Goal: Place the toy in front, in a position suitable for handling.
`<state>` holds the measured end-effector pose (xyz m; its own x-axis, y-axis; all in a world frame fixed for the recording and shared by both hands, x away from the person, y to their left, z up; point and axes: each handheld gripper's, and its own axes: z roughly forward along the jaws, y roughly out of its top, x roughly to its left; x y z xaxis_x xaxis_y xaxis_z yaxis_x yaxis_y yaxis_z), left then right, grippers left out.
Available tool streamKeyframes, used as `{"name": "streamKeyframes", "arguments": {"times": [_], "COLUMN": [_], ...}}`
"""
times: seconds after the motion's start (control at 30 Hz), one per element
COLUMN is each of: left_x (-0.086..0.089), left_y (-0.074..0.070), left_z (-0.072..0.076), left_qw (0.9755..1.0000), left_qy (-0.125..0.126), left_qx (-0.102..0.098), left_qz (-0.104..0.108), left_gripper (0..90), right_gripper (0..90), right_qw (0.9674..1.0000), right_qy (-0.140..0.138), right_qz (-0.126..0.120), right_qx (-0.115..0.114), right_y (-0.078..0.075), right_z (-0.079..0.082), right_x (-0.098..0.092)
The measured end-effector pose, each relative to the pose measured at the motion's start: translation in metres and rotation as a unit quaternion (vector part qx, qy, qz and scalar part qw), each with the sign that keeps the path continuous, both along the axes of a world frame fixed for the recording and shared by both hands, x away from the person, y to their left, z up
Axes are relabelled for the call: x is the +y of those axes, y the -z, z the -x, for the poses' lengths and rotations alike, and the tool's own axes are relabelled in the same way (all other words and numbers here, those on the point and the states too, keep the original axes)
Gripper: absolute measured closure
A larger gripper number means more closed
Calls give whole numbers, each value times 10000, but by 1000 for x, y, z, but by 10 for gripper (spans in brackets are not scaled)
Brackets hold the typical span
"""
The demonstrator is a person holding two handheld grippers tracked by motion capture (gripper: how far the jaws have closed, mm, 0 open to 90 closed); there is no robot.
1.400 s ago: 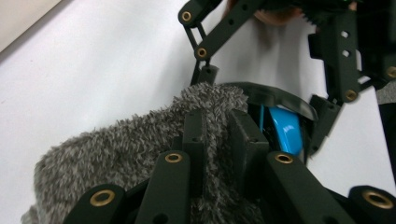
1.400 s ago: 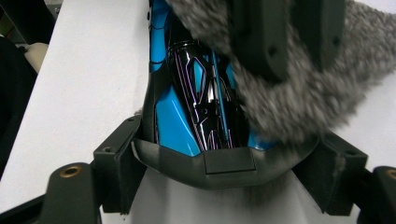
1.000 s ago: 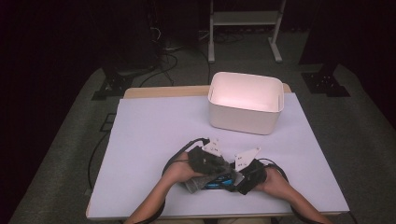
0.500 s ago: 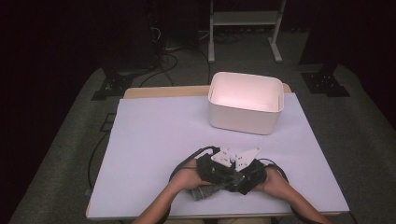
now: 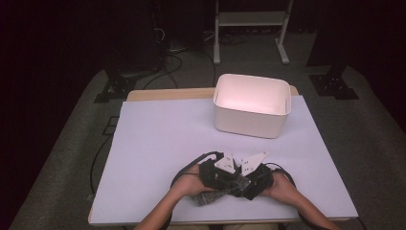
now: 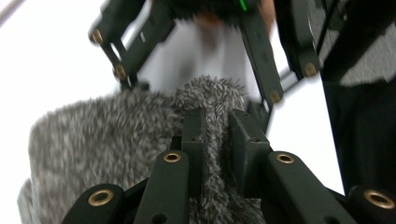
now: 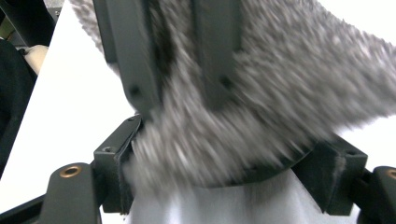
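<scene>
The left gripper (image 6: pixel 215 135) has its jaws pinched nearly together on a ridge of a grey fuzzy cloth (image 6: pixel 116 140), the pile bulging up between the two black pads. The right gripper (image 7: pixel 233 172) stands with its jaws wide, and the same grey fuzzy cloth (image 7: pixel 261 107) fills the span between them; the pads at each side appear to touch the pile, though blur makes it hard to say how firmly they press. In the right gripper view the left gripper's two dark jaws come down from the top, clamped on the cloth. In the high view the two grippers meet close together near the front edge of the bench (image 5: pixel 158 143), left gripper (image 5: pixel 218 176) and right gripper (image 5: pixel 251 181) almost touching, with the cloth (image 5: pixel 210 196) bunched between and below them, held just over the white surface. Each gripper carries a pale three-cornered plate on top, and dark cables loop from them. Beyond, toward the far right of the bench, sits an open white bin (image 5: pixel 251 105). No brand, label or writing can be read on anything.
</scene>
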<state>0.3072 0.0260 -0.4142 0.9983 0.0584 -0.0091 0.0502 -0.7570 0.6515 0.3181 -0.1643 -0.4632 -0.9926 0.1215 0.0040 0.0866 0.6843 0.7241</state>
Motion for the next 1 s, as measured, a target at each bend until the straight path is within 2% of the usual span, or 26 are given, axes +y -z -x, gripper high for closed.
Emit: {"name": "streamKeyframes", "arguments": {"times": [0.13,0.27,0.43,0.53,0.6,0.67,0.77,0.87,1.0], "left_x": [20,41,72,87,94,96,95,88,73], "left_y": [-3,-5,-1,1,4,6,6,5,3], "left_z": [3,6,9,8,6,5,5,7,8], "left_qw": [10000,9997,9980,9969,9966,9966,9966,9975,9988], "left_qy": [-65,-193,-525,-692,-779,-798,-801,-681,-477], "left_qx": [42,18,-65,-2,83,156,168,186,141], "left_qz": [-15,-128,-338,-362,-261,-143,-106,-11,-22], "left_gripper": [769,769,764,764,764,765,766,766,765], "right_gripper": [227,227,227,228,227,228,228,227,228], "right_qw": [10000,10000,10000,10000,10000,10000,10000,10000,10000], "right_qy": [-10,2,0,1,2,1,-2,-7,-7], "right_qz": [5,-1,-31,-36,-42,-49,-68,-65,-66], "right_qx": [-20,-13,-16,-20,-17,-16,-21,-18,-18], "right_y": [0,0,1,1,1,1,1,1,1], "right_z": [0,0,0,0,0,0,0,0,0], "right_x": [0,0,-1,-1,-1,-1,-1,-1,-1]}}
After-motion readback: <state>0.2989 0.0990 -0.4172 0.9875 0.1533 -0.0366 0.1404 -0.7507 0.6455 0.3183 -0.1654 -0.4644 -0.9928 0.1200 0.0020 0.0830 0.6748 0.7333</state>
